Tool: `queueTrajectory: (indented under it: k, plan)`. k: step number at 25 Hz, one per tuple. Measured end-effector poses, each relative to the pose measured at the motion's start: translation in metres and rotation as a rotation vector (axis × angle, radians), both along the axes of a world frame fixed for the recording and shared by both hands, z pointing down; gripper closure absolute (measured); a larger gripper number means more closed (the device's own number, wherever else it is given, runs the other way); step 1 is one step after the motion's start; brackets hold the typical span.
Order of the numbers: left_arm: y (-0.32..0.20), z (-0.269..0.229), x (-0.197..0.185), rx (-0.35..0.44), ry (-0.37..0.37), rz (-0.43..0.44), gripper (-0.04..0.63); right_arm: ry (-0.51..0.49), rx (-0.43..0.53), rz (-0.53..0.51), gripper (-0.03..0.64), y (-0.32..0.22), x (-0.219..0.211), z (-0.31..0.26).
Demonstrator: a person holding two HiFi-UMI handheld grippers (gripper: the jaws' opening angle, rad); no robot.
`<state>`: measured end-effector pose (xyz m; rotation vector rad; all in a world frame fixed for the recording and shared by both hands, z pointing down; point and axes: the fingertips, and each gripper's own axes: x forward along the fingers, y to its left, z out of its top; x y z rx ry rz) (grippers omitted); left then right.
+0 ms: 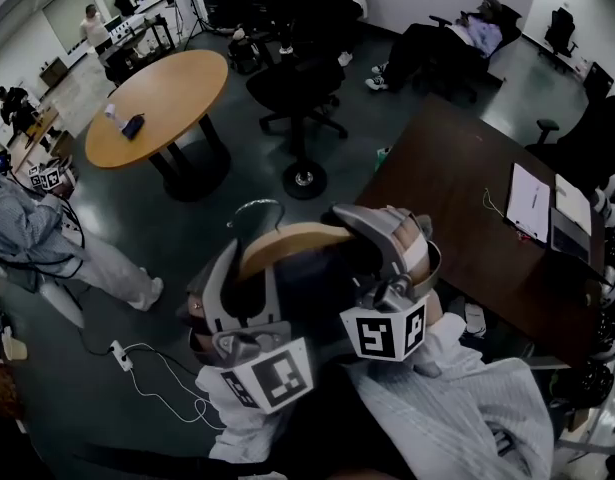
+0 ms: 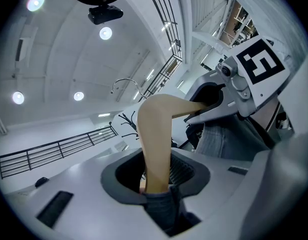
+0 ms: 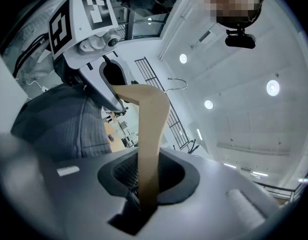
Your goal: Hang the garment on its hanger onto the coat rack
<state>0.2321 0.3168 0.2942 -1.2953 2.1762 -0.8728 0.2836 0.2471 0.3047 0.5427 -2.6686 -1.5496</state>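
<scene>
Two grippers share one load. Head view: a wooden hanger (image 1: 292,238) is up in the air between them, resting on no table, over the dark floor (image 1: 237,183). Its wire hook (image 1: 257,208) points away from the person. A dark garment (image 1: 322,280) hangs below the wooden arc.

Left gripper (image 1: 249,280): takes the hanger's left end. Its own view shows the jaws part-way apart but closed onto the wooden arm. A fold of dark fabric is pinched in with the wood at the pads.

Right gripper (image 1: 405,243): takes the right end. Its own view shows the jaws clamped on bare wood, with the arm rising straight out of the grip. Each gripper's view catches the other gripper on the far end of the hanger.

Coat rack (image 2: 127,123): small, dark and branched in the left gripper view, well apart from the hanger and beyond the hook.

Surroundings, head view: a round wooden table (image 1: 172,93) at upper left and a black office chair (image 1: 297,93) beside it. A dark rectangular table (image 1: 467,228) sits at right, with papers (image 1: 532,200) near its far right edge. A standing person (image 1: 27,230) is at the left edge of the view. A white power strip (image 1: 120,354) with its cable lies on the floor at lower left.
</scene>
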Motion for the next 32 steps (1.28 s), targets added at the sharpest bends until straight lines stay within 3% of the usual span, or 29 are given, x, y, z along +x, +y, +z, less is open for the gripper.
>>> queueTrajectory:
  k: [8,13,18,26,32]
  plan:
    - [-0.030,-0.009,-0.133,-0.015,-0.019,0.112,0.474,-0.026,-0.005,0.100,0.546,-0.024,-0.128,-0.008]
    - [-0.051,-0.006,-0.192,-0.026,-0.039,0.194,0.474,-0.038,-0.029,0.180,0.546,-0.040,-0.181,-0.001]
    - [-0.076,0.006,-0.242,-0.047,-0.045,0.217,0.474,-0.009,-0.069,0.208,0.546,-0.064,-0.230,0.013]
    - [-0.149,0.015,-0.329,-0.030,-0.032,0.214,0.474,-0.013,-0.082,0.191,0.540,-0.137,-0.317,0.019]
    - [-0.239,-0.005,-0.397,-0.004,-0.042,0.230,0.474,-0.021,-0.031,0.200,0.540,-0.226,-0.384,-0.003]
